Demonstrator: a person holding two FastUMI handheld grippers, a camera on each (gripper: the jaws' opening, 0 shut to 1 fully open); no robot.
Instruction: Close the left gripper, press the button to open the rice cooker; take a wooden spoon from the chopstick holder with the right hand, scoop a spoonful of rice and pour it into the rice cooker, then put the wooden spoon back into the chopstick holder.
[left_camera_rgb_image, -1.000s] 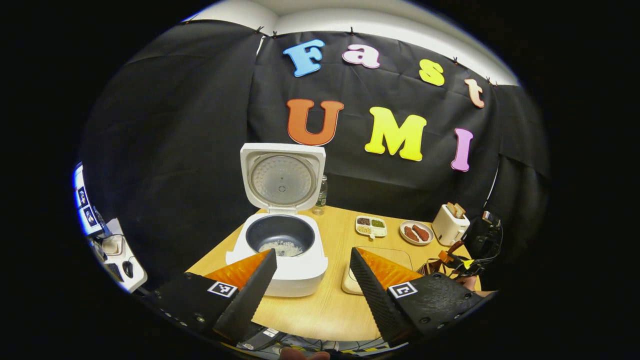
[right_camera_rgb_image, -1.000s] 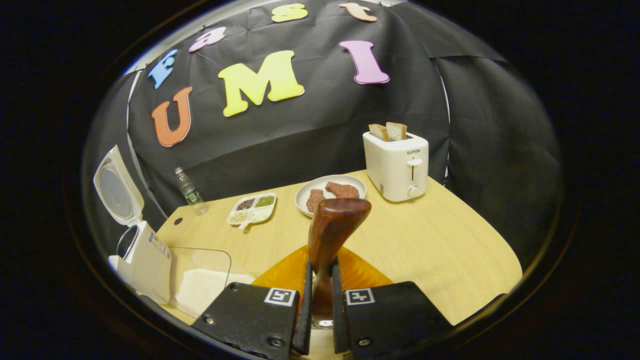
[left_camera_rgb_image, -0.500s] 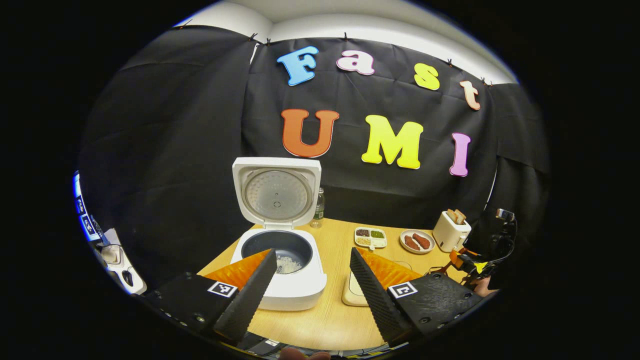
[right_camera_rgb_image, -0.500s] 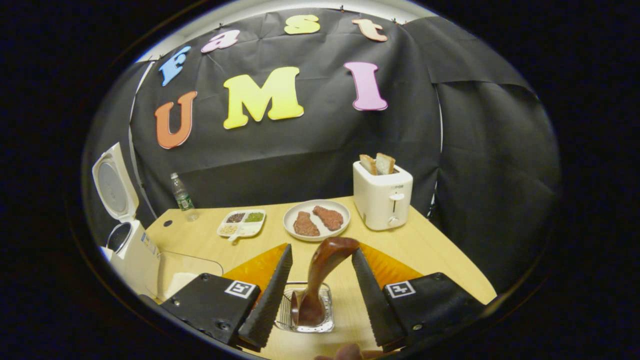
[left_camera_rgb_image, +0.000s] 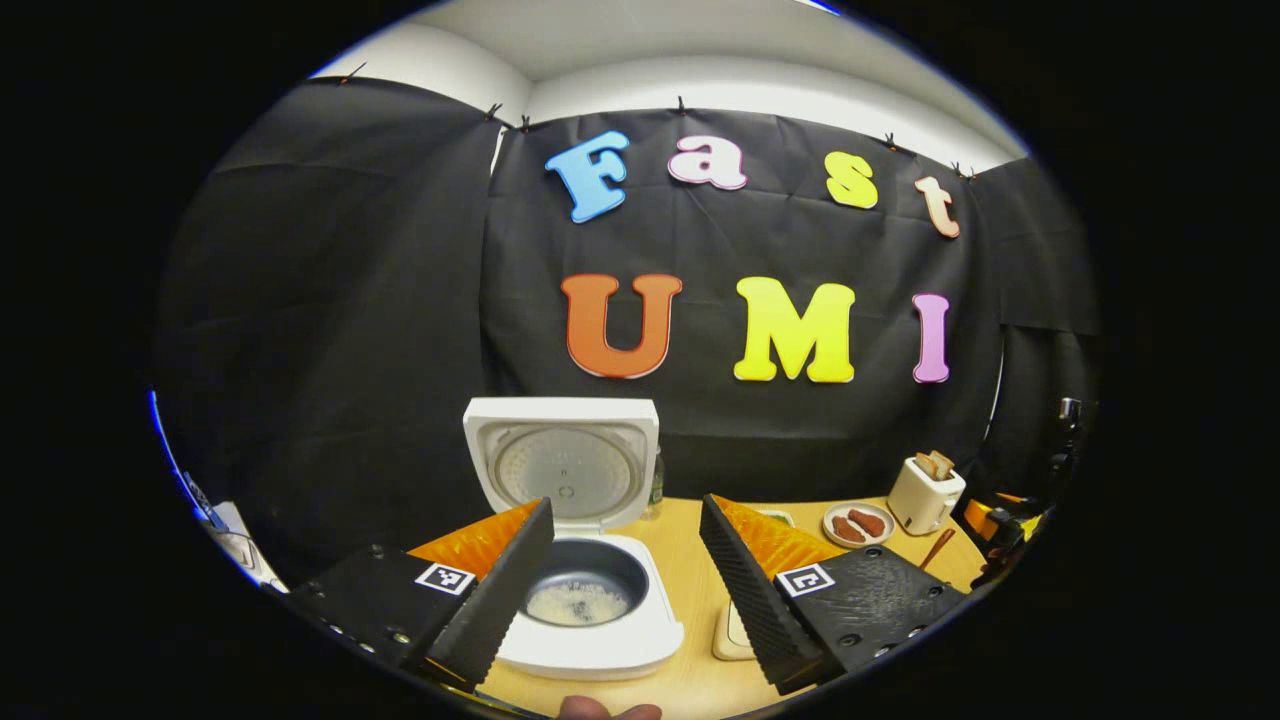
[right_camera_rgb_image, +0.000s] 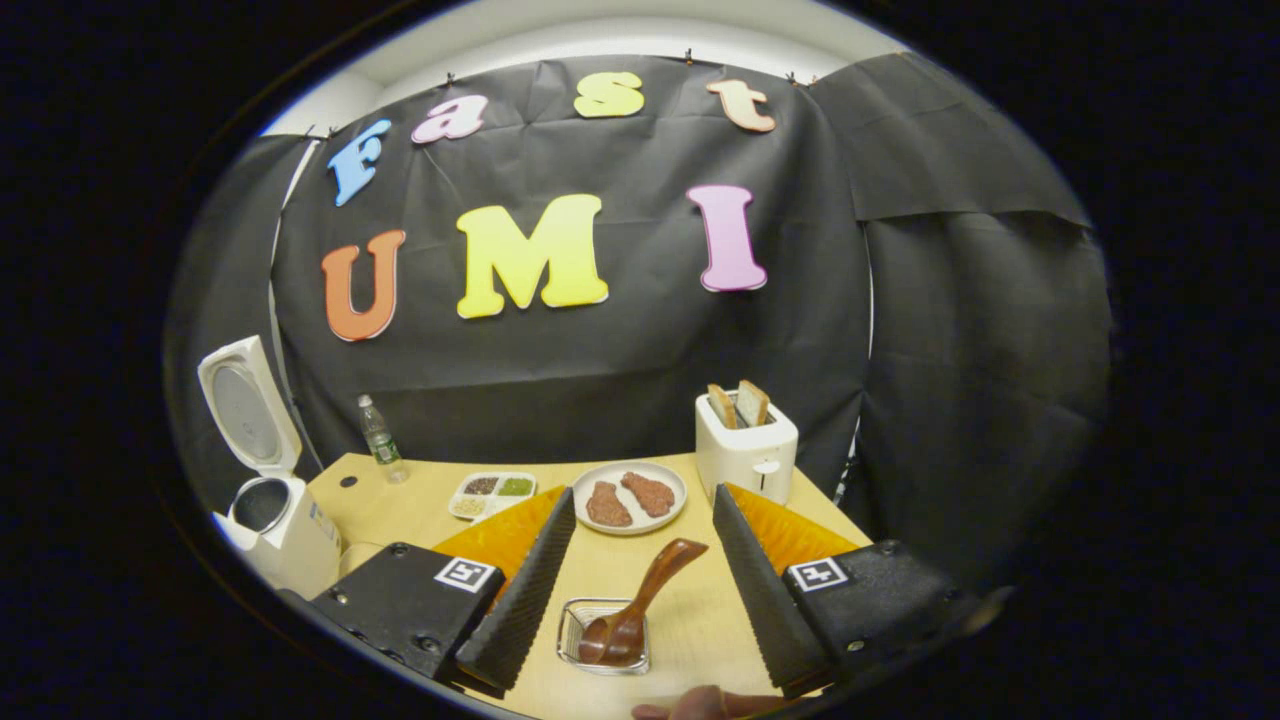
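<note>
Both pairs of jaws spread wide, holding nothing. Left gripper (left_camera_rgb_image: 625, 560) poised above the near edge of the table (left_camera_rgb_image: 690, 600), fingers framing one white rice cooker (left_camera_rgb_image: 590, 600) at the table's left side. Lid (left_camera_rgb_image: 563, 468) standing upright, fully open; dark inner pot with one small heap of rice (left_camera_rgb_image: 578, 603) at the bottom. One clear container (left_camera_rgb_image: 735, 630) just right of the cooker, mostly hidden behind a finger. Farther right, near the back edge: one plate (left_camera_rgb_image: 858, 524) with two pieces of meat, one white toaster (left_camera_rgb_image: 925, 493) with two slices of bread.

Right gripper (right_camera_rgb_image: 645, 560) raised over the near right part of the table, fingers well apart, one on each side of a single wire chopstick holder (right_camera_rgb_image: 603, 635). One wooden spoon (right_camera_rgb_image: 635, 610) standing in that holder, bowl end down inside, handle leaning up and to the right, free of both fingers. Beyond, along the back edge from left to right: one bottle (right_camera_rgb_image: 380, 438), one divided dish (right_camera_rgb_image: 490, 492) with four compartments of grains, the plate (right_camera_rgb_image: 630, 497), the toaster (right_camera_rgb_image: 745, 448). Cooker (right_camera_rgb_image: 275, 520) at the left edge, lid up. Fingertip of one hand (right_camera_rgb_image: 700, 705) showing at the very bottom of the right gripper view.
</note>
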